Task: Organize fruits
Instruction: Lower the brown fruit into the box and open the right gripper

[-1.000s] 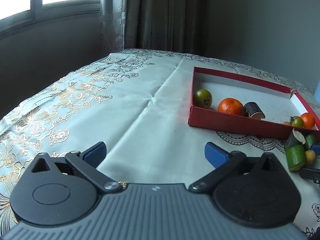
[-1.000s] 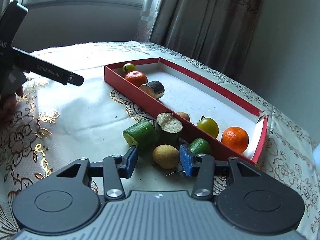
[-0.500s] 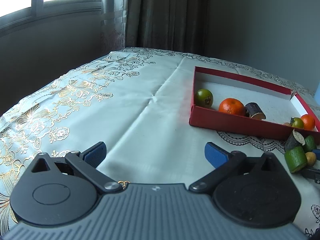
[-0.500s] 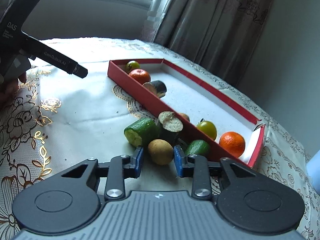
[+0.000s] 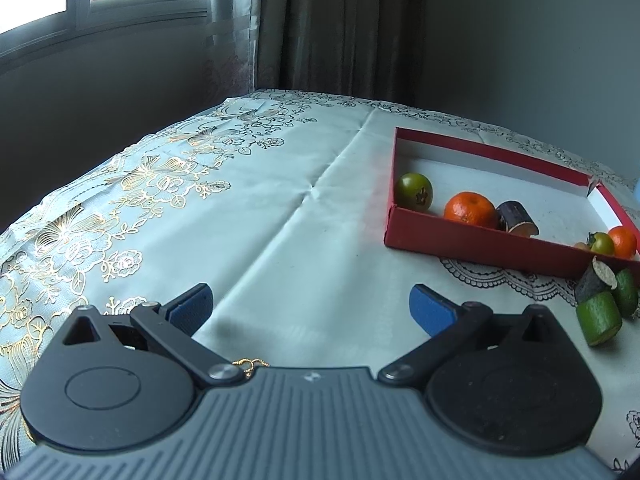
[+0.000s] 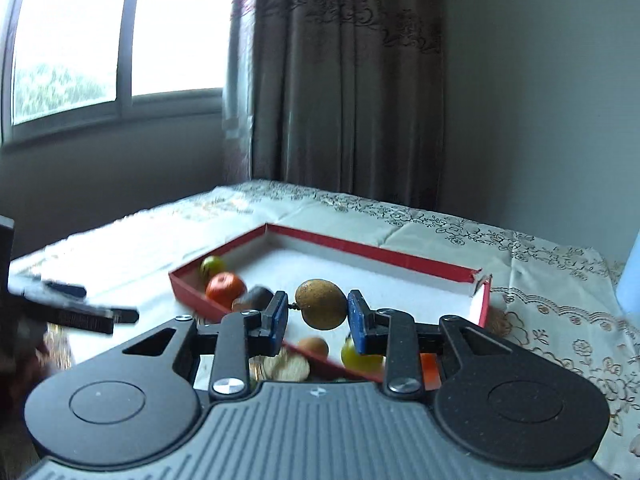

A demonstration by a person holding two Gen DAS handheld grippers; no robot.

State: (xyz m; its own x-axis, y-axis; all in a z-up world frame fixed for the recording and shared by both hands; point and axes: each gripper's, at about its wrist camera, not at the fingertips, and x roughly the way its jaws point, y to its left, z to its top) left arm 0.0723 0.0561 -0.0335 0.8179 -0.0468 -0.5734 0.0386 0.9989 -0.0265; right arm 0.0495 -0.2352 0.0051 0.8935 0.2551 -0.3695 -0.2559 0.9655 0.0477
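Here, in the left wrist view, a tabletop (image 5: pixel 280 208) under a pale cloth with gold floral print fills the frame, a windowed wall and brown curtain (image 5: pixel 340 24) at its far edge and a grey wall at far right. The left hand-held gripper (image 5: pixel 310 308) stands wide with nothing between its blue pads, above a broad bare stretch of cloth. To the right lies a red tray (image 5: pixel 472 232) holding a green tomato (image 5: pixel 414 191), a tangerine (image 5: pixel 470 209) and a dark cut piece (image 5: pixel 516 218); cut cucumber chunks (image 5: pixel 599 316) lie on the cloth just outside its near wall.

In the right wrist view, the right hand-held gripper (image 6: pixel 318 314) is lifted and clamps a brown round fruit (image 6: pixel 321 304) between its pads, above the near wall of the red tray (image 6: pixel 376 252). Beyond the tray the cloth runs to the curtain (image 6: pixel 344 80) and window (image 6: pixel 116 40). The left gripper's finger (image 6: pixel 80 314) shows blurred at left.
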